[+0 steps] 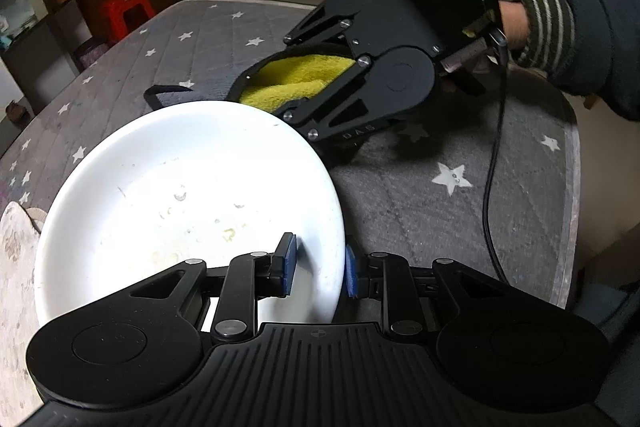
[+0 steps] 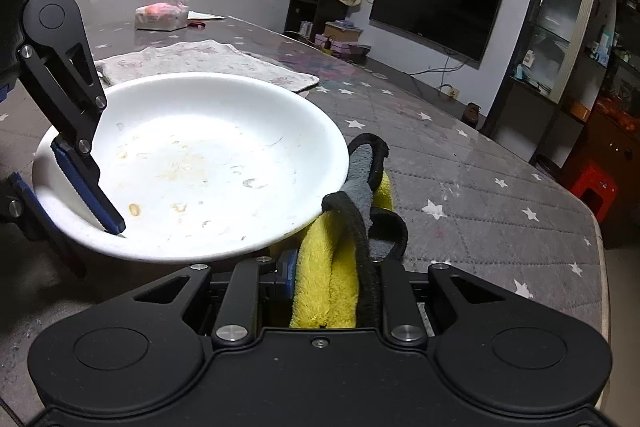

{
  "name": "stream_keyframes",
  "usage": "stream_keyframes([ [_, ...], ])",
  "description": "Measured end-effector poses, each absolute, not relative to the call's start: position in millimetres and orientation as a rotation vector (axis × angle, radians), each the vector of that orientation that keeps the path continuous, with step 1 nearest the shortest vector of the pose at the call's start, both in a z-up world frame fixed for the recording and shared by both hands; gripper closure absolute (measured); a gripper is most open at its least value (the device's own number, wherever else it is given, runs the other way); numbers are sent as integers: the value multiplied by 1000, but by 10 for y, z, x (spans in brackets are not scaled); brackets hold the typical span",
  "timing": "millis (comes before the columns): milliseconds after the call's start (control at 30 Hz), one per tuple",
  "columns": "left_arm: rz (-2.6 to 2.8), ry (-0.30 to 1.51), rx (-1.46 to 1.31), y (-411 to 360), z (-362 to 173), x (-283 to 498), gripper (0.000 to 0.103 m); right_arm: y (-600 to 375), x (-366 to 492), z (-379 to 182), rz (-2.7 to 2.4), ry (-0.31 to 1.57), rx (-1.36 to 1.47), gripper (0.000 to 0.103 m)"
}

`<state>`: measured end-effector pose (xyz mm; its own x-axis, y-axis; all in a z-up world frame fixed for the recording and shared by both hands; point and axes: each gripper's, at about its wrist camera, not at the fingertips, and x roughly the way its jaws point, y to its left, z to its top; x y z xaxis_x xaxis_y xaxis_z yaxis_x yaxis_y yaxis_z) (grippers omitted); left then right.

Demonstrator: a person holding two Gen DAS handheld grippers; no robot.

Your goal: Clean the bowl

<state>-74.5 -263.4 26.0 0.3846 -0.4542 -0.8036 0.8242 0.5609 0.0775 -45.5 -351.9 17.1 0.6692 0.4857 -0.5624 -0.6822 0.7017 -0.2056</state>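
Both grippers are holding their things over the star-patterned table cover [image 1: 420, 163].

The left gripper [image 1: 320, 269] is pinching the rim of the soiled white bowl [image 1: 192, 203]; the right gripper [image 2: 332, 287] is clamping the yellow cloth [image 2: 320, 291] just beside it.

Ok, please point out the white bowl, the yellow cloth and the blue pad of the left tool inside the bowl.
white bowl [image 2: 192, 155], right wrist view, on its stained inner bottom.
yellow cloth [image 2: 320, 279], right wrist view, on the fold between the right tool's fingers.
blue pad [image 1: 289, 265], left wrist view, on its flat face.
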Motion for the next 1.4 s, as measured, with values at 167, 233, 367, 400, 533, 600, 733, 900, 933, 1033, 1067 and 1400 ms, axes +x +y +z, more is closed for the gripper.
stream_keyframes([
  [167, -840, 814, 506, -2716, 290, -696, 78, -3498, -520, 175, 670, 499, -423, 80],
  [233, -834, 805, 513, -2743, 310, -684, 77, -3490, -546, 177, 666, 499, -423, 80],
  [367, -820, 808, 518, -2793, 318, -623, 76, -3474, -598, 180, 658, 499, -423, 80],
  [400, -819, 810, 515, -2797, 320, -606, 76, -3470, -611, 181, 656, 499, -423, 80],
  [533, -820, 809, 512, -2796, 322, -564, 76, -3482, -716, 182, 661, 498, -417, 80],
  [600, -830, 805, 522, -2789, 320, -574, 76, -3490, -774, 182, 663, 497, -411, 80],
  [733, -857, 805, 530, -2766, 314, -596, 77, -3513, -905, 186, 671, 495, -402, 80],
  [900, -897, 808, 544, -2700, 325, -627, 78, -3537, -1001, 197, 690, 491, -411, 80],
  [933, -901, 808, 546, -2694, 321, -633, 78, -3542, -1015, 199, 694, 490, -413, 80],
  [1033, -914, 811, 548, -2671, 308, -638, 78, -3554, -1056, 204, 705, 487, -421, 80],
  [1067, -918, 812, 549, -2669, 303, -637, 78, -3559, -1069, 206, 709, 486, -424, 80],
  [1400, -944, 810, 563, -2683, 238, -601, 78, -3554, -860, 185, 705, 480, -437, 80],
])
